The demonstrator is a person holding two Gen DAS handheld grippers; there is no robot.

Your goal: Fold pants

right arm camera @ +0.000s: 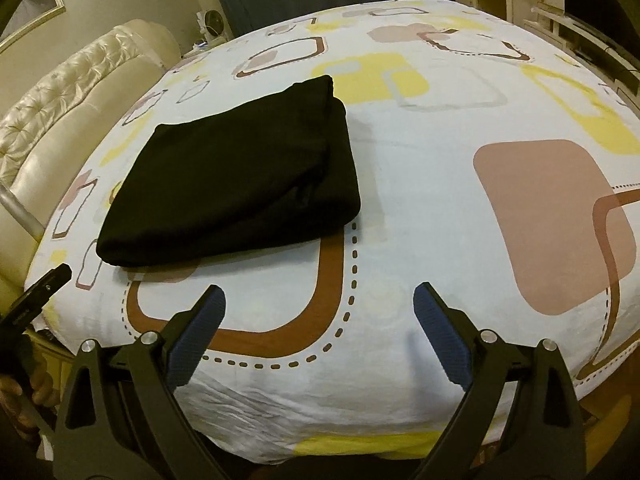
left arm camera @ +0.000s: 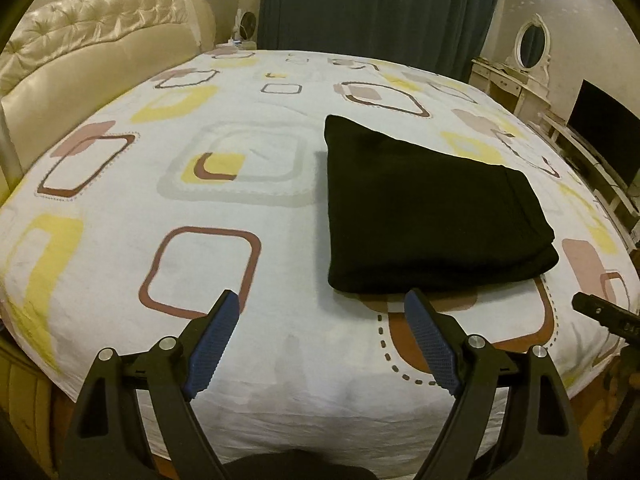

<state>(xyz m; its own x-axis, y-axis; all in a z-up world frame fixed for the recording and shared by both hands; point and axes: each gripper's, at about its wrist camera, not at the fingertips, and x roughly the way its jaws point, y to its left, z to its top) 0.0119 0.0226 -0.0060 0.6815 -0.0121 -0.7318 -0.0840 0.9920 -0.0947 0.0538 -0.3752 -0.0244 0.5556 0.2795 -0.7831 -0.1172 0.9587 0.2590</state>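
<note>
Pants lie folded; both grippers hover nearby, jaws spread.

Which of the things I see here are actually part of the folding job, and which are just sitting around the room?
Part of the job:
- black pants, folded into a bundle on the bed sheet
- left gripper, open
- right gripper, open

Just lying about:
- cream headboard
- teal curtain
- oval mirror
- dark screen
- small fan

Black pants; white, yellow-and-brown-squared bedsheet
</note>
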